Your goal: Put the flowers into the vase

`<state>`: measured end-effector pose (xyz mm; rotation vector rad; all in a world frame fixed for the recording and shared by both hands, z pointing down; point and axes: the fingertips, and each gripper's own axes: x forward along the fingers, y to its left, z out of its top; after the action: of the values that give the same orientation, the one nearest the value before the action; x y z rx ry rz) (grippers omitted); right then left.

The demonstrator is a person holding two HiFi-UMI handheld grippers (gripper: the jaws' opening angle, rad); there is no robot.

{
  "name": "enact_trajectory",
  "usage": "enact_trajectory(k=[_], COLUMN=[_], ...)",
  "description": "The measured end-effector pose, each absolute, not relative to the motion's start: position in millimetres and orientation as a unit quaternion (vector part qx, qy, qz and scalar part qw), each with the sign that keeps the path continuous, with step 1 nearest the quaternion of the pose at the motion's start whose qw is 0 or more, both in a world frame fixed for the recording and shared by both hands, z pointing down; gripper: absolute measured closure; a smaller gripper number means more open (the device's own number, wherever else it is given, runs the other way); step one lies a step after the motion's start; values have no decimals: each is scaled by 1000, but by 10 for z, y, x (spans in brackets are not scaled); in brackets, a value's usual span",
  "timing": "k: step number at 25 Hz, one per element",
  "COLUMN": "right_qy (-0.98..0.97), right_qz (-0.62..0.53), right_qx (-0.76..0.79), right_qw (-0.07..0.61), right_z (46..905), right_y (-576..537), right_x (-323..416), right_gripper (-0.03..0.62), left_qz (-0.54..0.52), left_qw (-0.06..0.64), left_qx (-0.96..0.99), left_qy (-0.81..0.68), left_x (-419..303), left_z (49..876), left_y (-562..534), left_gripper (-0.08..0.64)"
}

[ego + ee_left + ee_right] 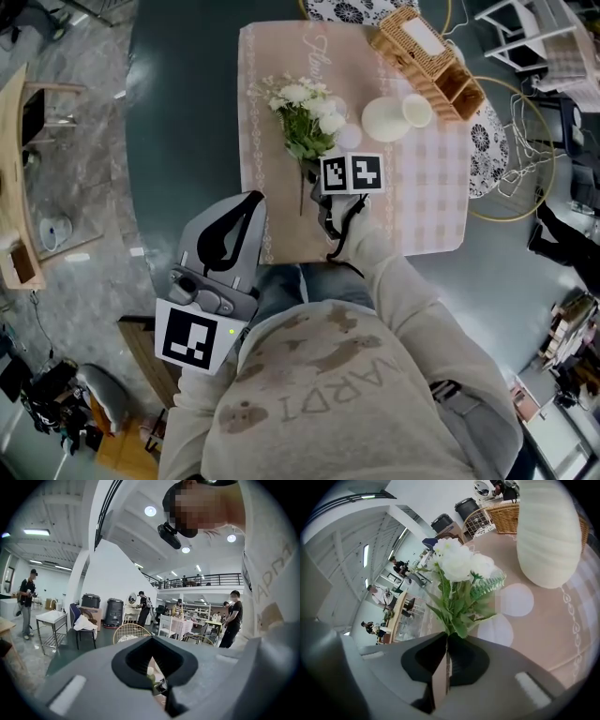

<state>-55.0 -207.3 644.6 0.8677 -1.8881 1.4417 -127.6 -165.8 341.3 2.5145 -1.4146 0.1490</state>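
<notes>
Gripping flowers by the stems in clamped right gripper; lift, tip upright, lower stems-first into vase at upper right; keep closed left gripper aside.

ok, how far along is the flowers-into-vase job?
Done: nothing yet. The cream ribbed vase has no flowers in it.
In hand: the right gripper has its jaws shut on the stems of the white flower bunch with green leaves, which lies on the pink tablecloth. The left gripper is shut and empty, off the table.
Left: lift the bunch, carry it over, and stand its stems in the vase.
</notes>
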Motion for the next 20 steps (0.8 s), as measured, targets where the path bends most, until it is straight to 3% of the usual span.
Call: enact_trajectory(k=[12, 20], right_qy=[-813, -881], right_qz=[465, 350], right_qx=[284, 297], right_qw=[203, 111], right_z=[5308, 4290], right_y=[-2194, -2472], right_x=[-822, -610], right_gripper=[555, 555], left_qz=[38, 25], left_qw=[101, 85], left_qx=[874, 887], left_qy=[-473, -454], left_x=[-1099, -824], left_z=[3189, 2992], left_y=[-1645, -1696], left_gripper=[560, 560])
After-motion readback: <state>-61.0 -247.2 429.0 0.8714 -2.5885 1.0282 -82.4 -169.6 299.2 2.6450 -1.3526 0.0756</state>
